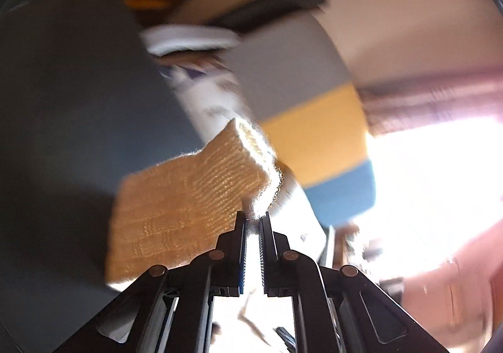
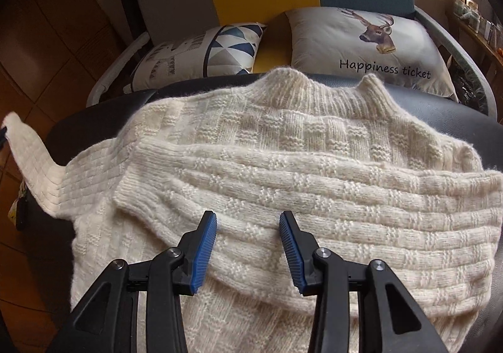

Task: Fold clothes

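The cream sweater lies spread on a dark seat before two pillows, one sleeve folded across its chest, the right tool released above it while the left tool is clenched on the other sleeve's cuff.

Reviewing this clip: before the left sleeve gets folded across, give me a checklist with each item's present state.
1. Left gripper shut on the sleeve cuff: ok.
2. Right gripper open, holding nothing, above the sweater: ok.
3. Other sleeve already laid across the chest: ok.
4. Collar flat, toward the deer cushion: ok.
5. Sweater body smooth on the dark seat: ok where visible; hem out of view, cannot tell.
6. Left view sharp enough to judge grip depth: not ok, blurred.
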A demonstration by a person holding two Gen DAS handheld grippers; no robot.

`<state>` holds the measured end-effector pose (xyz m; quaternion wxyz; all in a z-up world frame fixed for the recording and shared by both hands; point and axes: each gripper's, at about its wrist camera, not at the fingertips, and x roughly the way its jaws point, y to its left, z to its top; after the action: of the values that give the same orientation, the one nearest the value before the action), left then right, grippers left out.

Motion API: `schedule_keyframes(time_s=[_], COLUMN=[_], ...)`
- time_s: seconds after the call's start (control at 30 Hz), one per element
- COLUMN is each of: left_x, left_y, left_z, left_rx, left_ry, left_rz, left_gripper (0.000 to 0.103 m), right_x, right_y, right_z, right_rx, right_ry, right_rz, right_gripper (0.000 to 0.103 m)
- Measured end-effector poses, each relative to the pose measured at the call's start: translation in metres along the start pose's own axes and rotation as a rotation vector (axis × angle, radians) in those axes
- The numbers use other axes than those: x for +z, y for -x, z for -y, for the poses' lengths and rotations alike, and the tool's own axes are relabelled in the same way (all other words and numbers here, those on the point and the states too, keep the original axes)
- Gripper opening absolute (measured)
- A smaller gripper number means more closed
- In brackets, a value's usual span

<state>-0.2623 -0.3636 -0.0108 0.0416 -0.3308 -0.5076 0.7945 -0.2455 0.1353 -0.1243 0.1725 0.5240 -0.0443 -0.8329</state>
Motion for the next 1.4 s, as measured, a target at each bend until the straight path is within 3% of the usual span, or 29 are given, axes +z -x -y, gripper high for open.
schedule_keyframes(time_s=[0.13,0.3,0.43,0.57,0.7,0.77,0.87,0.97,1.03,1.13,1.2,1.3,1.33,1.37,1.4], left_x=[-0.029,-0.098,-0.159,-0.224,-0.255,-0.261,-0.258,-0.234,-0.217,-0.196,-0.19,-0.189,-0.189,-0.19,-0.191], left_y=[-0.057,-0.117,-0.165,-0.195,-0.215,-0.21,-0.182,-0.147,-0.123,-0.09,-0.073,-0.063,-0.061,-0.059,-0.057], left_z=[0.057,0.103,0.119,0.121,0.113,0.108,0.103,0.09,0.071,0.023,-0.011,-0.056,-0.068,-0.08,-0.09], left_rx=[-0.059,-0.096,-0.065,0.018,0.082,0.076,0.015,-0.083,-0.142,-0.165,-0.17,-0.159,-0.178,-0.195,-0.217], left_ry=[-0.087,-0.179,-0.241,-0.303,-0.339,-0.325,-0.266,-0.198,-0.107,0.058,0.16,0.296,0.352,0.409,0.464], left_rz=[-0.107,-0.261,-0.388,-0.51,-0.587,-0.613,-0.616,-0.551,-0.499,-0.422,-0.386,-0.364,-0.356,-0.342,-0.325], left_gripper=[0.007,0.007,0.007,0.007,0.007,0.009,0.022,0.031,0.035,0.036,0.039,0.039,0.039,0.039,0.039], right_x=[-0.005,-0.01,-0.014,-0.019,-0.022,-0.022,-0.021,-0.027,-0.033,-0.039,-0.042,-0.035,-0.033,-0.03,-0.027], right_y=[-0.006,-0.004,-0.002,-0.001,0.001,0.002,0.008,0.011,0.007,-0.008,-0.017,-0.019,-0.018,-0.018,-0.018], right_z=[0.008,0.019,0.027,0.029,0.031,0.033,0.04,0.051,0.055,0.06,0.061,0.051,0.047,0.043,0.039], right_rx=[0.043,0.112,0.163,0.19,0.212,0.229,0.268,0.46,0.569,0.627,0.636,0.559,0.529,0.5,0.47], right_ry=[-0.035,-0.059,-0.069,-0.075,-0.099,-0.117,-0.177,-0.328,-0.437,-0.61,-0.697,-0.695,-0.688,-0.68,-0.673], right_rz=[0.018,0.052,0.08,0.111,0.13,0.131,0.13,0.129,0.128,0.145,0.172,0.165,0.159,0.154,0.149], right_gripper=[0.043,0.043,0.043,0.043,0.043,0.043,0.039,0.039,0.039,0.04,0.036,0.033,0.016,0.009,0.01])
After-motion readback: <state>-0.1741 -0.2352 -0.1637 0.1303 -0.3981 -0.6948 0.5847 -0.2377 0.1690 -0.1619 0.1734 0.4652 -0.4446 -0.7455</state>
